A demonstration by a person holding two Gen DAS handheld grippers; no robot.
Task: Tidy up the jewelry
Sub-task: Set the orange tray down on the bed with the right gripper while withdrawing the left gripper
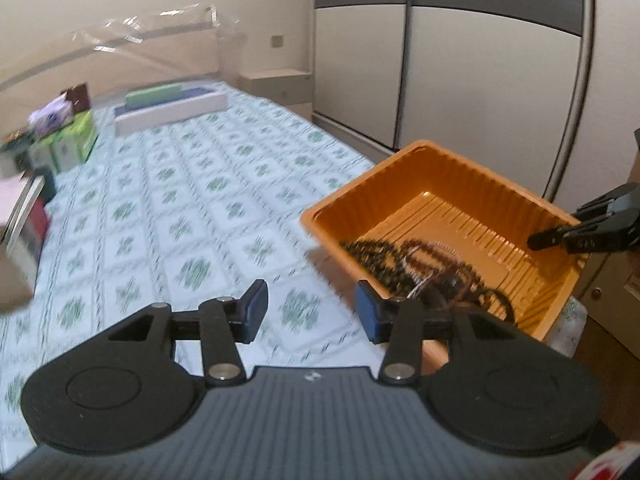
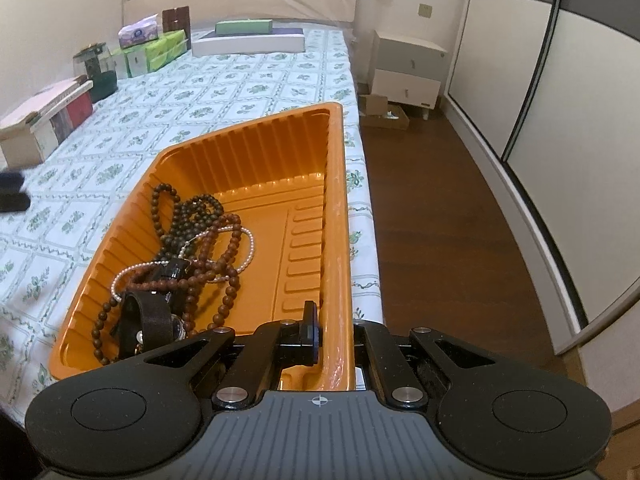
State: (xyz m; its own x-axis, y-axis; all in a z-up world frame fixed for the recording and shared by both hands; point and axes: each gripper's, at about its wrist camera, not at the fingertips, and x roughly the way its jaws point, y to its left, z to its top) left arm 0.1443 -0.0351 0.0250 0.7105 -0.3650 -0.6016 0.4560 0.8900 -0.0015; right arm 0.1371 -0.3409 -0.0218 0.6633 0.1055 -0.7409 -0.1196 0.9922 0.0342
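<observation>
Jewelry point(image 2: 188, 256) lies heaped in an orange plastic tray point(image 2: 256, 148): strands of dark and reddish-brown beads tangled with a thin string of pale pearls and a dark strap, all gathered toward the tray's left wall and near end, with the ribbed floor on the right side bare. The tray sits on a bed covered in a white cloth with green floral squares point(image 2: 240, 80), at the bed's right edge, its long right wall running just along that edge above the dark wooden floor point(image 2: 440, 200). The right gripper point(image 2: 334, 336) is pressed together on the tray's right wall near the near corner, one finger inside and one outside the rim. The left gripper point(image 1: 312, 312) hangs over the cloth just beside the tray's left wall, its blue-padded fingers point(image 1: 256, 308) spread apart with nothing between them; this view is blurred. In the left wrist view the right gripper's dark fingers reach onto the tray's far rim point(image 1: 440, 160). Farther up the bed, along its left edge, stand boxes point(image 2: 48, 120), a dark jar point(image 2: 98, 68), green cartons point(image 2: 156, 54) and a tissue box point(image 2: 138, 32); a flat white box with a green one on it point(image 2: 244, 40) lies at the head end. A white nightstand point(image 2: 408, 68) and pale wardrobe doors point(image 2: 560, 100) stand beyond the bed's right edge.
</observation>
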